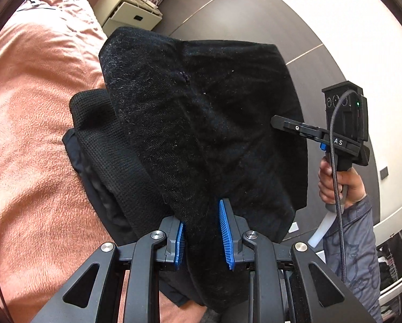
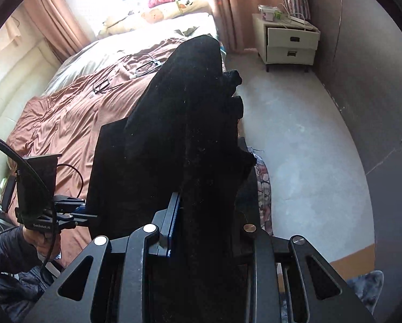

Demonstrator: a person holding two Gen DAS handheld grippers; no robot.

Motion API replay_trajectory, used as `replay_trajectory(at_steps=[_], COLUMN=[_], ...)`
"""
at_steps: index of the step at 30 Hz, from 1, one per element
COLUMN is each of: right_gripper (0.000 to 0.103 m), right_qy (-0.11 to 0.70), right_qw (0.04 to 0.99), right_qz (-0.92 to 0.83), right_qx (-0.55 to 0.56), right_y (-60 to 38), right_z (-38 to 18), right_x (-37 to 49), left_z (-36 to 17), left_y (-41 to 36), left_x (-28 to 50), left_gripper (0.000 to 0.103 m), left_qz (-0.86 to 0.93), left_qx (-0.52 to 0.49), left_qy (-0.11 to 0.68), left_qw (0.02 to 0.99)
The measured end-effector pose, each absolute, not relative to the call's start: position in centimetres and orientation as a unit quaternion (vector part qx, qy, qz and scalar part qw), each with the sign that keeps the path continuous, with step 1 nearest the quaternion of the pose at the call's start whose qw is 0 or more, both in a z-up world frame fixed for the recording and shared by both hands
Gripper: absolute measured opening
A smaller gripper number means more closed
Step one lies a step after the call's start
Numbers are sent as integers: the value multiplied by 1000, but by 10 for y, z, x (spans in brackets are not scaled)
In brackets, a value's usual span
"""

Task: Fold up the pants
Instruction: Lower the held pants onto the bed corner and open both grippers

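Black pants [image 1: 201, 113] hang bunched in the air over the edge of a pink bed [image 1: 34, 113]. My left gripper [image 1: 201, 215] is shut on their lower fold, the cloth filling the gap between its blue pads [image 1: 225, 231]. At the right of this view a hand holds my right gripper [image 1: 276, 121], whose tips pinch the pants' side edge. In the right wrist view the pants [image 2: 190, 113] drape over my right gripper [image 2: 206, 204]. They hide its right finger, and the left finger [image 2: 171, 215] presses the cloth. My left gripper [image 2: 90, 214] grips the pants' edge at lower left.
A stack of other dark garments [image 1: 101, 145] lies on the bed under the pants. Cables [image 2: 106, 86] lie on the bedspread [image 2: 66, 118]. A white two-drawer nightstand [image 2: 290, 40] stands by the curtain, with grey floor [image 2: 303, 140] to the bed's right. A patterned cloth [image 2: 263, 183] hangs at the bed's edge.
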State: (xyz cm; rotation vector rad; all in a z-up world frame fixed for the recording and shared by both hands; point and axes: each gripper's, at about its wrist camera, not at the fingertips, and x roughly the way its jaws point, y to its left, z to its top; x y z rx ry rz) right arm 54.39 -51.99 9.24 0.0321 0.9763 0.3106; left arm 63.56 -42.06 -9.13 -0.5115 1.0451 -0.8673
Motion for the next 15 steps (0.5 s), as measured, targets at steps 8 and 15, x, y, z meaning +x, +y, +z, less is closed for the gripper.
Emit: replay_trajectory(at_steps=[8, 15], right_gripper=[38, 37], right_qy=[483, 457], right_qw=[875, 889], right_qz=[22, 25], right_qx=[29, 22], right_y=[-508, -465], right_z=[86, 111], right_x=[534, 482], left_z=[-105, -100], left_y=[-417, -388], left_x=[637, 652], left_gripper=[34, 42], left_qz=[-360, -324], left_qx=[-239, -244], left_qy=[509, 492], left_qw=[744, 770])
